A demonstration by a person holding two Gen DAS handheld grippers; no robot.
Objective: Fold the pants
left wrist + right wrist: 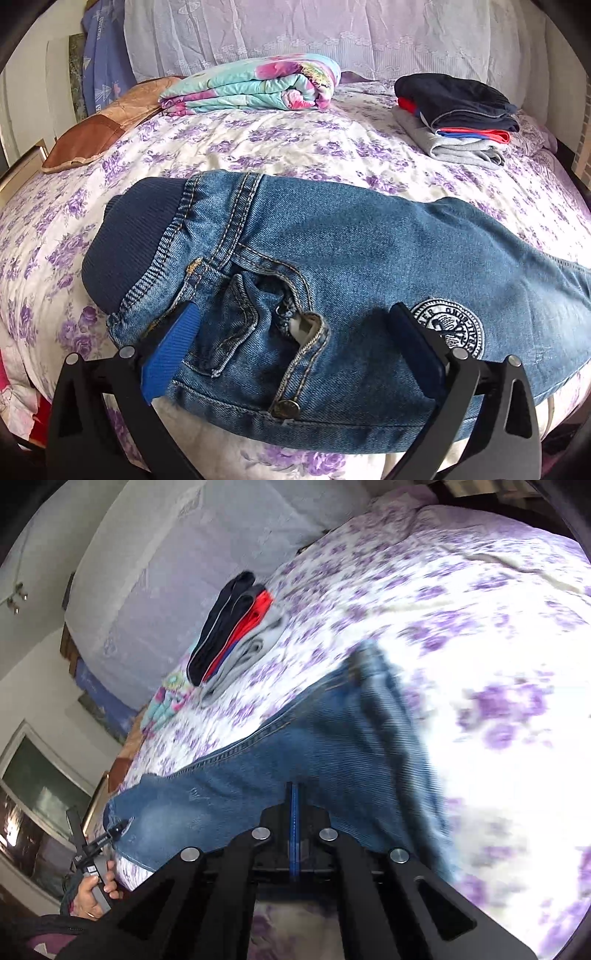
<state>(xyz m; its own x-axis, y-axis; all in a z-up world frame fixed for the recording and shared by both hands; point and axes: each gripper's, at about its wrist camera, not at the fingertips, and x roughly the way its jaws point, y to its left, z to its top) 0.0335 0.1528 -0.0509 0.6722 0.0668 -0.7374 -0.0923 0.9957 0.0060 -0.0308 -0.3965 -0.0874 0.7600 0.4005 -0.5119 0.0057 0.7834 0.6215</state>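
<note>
Blue jeans (332, 251) with a dark ribbed waistband (125, 251) lie across the near side of the bed, waist to the left. My left gripper (295, 332) is open, its fingers spread over the front pocket near the waist, resting on the denim. In the tilted, blurred right wrist view my right gripper (295, 794) has its pads pressed together at the near edge of the jeans' leg (295, 746); whether cloth is pinched between them does not show. The left gripper (114, 830) also shows there, held in a hand.
The bed has a purple-flowered sheet (295, 140). A folded flowered quilt (255, 85) lies at the back. A stack of folded clothes (458, 118) sits at the back right. A brown pillow (99, 129) lies at the left. Curtain behind.
</note>
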